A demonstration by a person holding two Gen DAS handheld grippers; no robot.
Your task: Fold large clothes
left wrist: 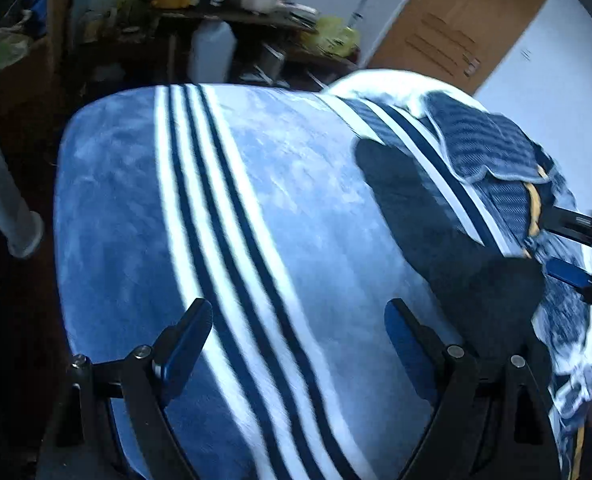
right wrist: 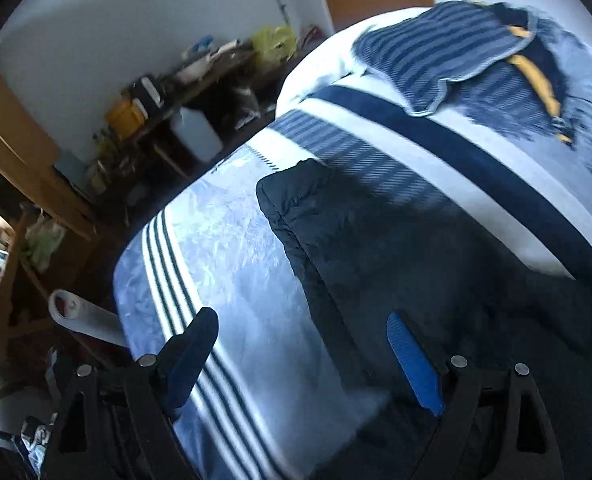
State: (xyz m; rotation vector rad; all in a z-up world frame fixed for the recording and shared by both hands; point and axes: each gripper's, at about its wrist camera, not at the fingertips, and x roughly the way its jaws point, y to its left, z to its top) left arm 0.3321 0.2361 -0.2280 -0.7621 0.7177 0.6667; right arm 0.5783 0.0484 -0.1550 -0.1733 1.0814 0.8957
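Note:
A dark navy garment [left wrist: 448, 240] lies on a bed covered by a blue blanket with dark and white stripes [left wrist: 224, 208]. My left gripper [left wrist: 300, 332] is open and empty above the blanket, left of the garment. My right gripper [right wrist: 304, 344] is open and empty, its right finger over the dark garment [right wrist: 436, 264], which has a folded edge. It also shows at the right edge of the left wrist view [left wrist: 576, 248], fingers apart. A striped blue cloth with yellow trim [right wrist: 448, 48] lies farther away near the pillow end.
A cluttered wooden table [left wrist: 232, 20] with a yellow pot and a white canister stands beyond the bed. A wooden door [left wrist: 460, 28] is at the back right. A white cylinder [left wrist: 4, 200] stands left of the bed.

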